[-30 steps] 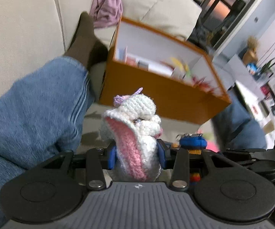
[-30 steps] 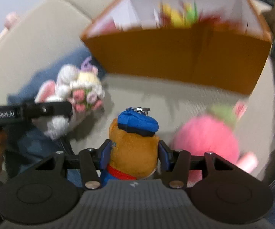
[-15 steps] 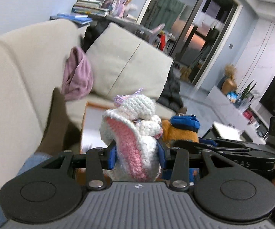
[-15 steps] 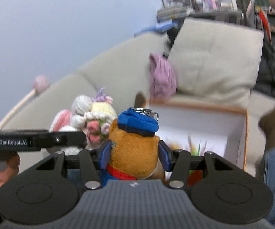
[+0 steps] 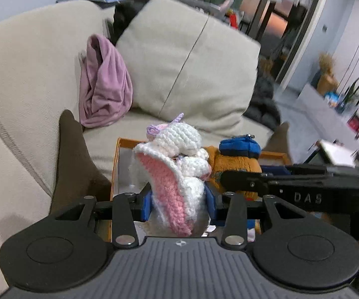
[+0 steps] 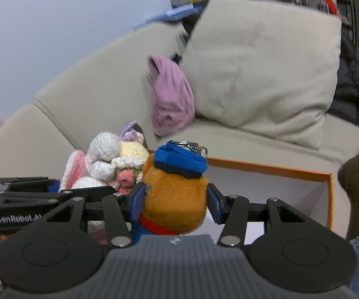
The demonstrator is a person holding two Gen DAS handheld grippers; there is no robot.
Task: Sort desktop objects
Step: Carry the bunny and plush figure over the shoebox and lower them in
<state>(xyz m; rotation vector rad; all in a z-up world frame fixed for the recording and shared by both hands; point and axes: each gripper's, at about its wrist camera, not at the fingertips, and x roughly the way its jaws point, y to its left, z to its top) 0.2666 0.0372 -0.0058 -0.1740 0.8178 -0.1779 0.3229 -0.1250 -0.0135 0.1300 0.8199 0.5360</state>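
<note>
The left gripper [image 5: 178, 205] pinches a white and pink crocheted bunny toy [image 5: 177, 172] between its blue pads, held over the near left corner of the orange-rimmed, white-lined open box [image 6: 274, 172] on the beige sofa [image 5: 25, 79]. Just beside it, the right gripper [image 6: 175, 203] clamps a brown plush bear keychain with a blue cap [image 6: 177, 186] above the box's near edge, both toys upright and nearly touching
</note>
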